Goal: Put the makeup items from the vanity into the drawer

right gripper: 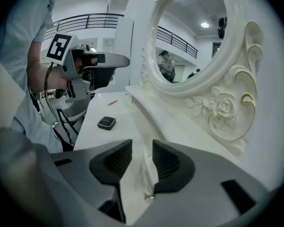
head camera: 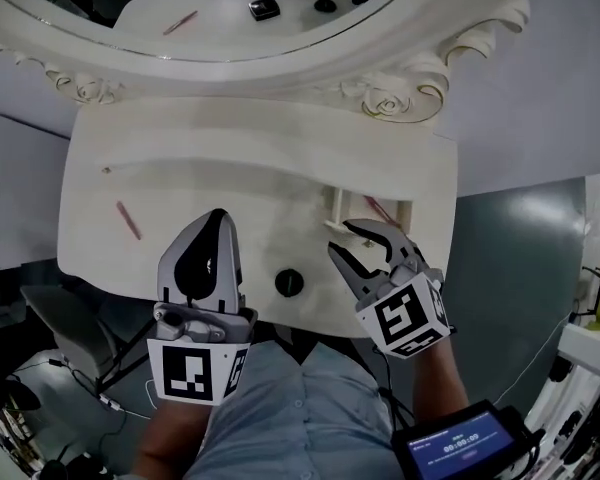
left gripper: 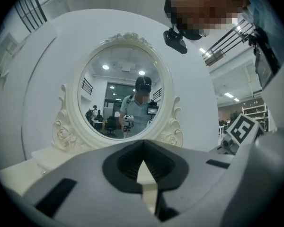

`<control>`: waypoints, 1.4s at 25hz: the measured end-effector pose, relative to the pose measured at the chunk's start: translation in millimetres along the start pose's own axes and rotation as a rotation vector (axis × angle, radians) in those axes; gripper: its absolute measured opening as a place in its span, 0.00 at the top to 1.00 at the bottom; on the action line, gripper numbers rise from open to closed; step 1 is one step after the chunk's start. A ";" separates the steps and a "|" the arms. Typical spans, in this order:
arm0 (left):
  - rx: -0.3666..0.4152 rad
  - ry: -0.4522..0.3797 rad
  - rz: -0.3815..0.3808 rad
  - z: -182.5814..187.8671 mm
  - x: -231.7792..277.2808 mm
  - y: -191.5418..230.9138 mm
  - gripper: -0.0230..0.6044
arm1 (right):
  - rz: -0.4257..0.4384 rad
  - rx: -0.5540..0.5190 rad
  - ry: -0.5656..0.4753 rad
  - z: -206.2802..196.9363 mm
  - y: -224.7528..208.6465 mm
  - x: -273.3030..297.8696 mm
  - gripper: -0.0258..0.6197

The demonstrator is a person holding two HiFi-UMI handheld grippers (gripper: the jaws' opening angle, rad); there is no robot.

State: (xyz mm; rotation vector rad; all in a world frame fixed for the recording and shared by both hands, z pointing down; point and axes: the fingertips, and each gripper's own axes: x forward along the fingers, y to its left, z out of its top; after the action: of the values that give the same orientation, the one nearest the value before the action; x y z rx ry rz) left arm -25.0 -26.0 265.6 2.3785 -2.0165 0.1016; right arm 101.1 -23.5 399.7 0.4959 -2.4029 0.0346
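two grippers over the vanity desk, small drawer open

the left gripper [head camera: 217,216] hangs above the desk [head camera: 180,183] with its jaws together and nothing between them, facing the oval mirror [head camera: 400,93]. the right gripper [head camera: 342,236] tilts down just in front of the open drawer [head camera: 335,206], jaws partly apart and holding nothing; in the right gripper view the drawer's white front shows in the gap. a pink stick [head camera: 380,210] lies inside the drawer. a black compact [head camera: 289,282] sits near the desk's front edge between the two grippers, and a pink pencil [head camera: 128,220] lies on the desk's left side, well apart from the drawer.
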 end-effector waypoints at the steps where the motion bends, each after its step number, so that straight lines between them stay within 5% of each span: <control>1: -0.002 -0.001 0.009 -1.5 -4.2 2.5 0.96 | 0.023 -0.011 -0.003 1.9 9.4 4.0 0.75; 9: 0.006 0.020 0.070 -18.1 -34.7 12.3 0.96 | 0.257 -0.056 0.073 -27.8 87.8 42.6 0.76; 16: -0.002 0.064 0.090 -36.9 -42.0 25.3 0.96 | 0.358 0.016 0.151 -58.8 108.9 69.4 0.76; 24: -0.032 0.113 0.106 -57.9 -48.2 32.2 0.97 | 0.404 0.056 0.193 -67.0 118.6 74.1 0.87; 35: -0.014 0.078 0.054 -42.5 -38.4 20.1 0.96 | 0.330 0.108 0.066 -28.8 101.4 51.0 0.94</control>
State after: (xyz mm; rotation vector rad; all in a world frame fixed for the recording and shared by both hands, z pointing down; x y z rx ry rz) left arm -52.6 11.0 305.0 2.2751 -2.0396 0.1785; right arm 46.6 57.5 464.4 0.1388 -2.4012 0.3216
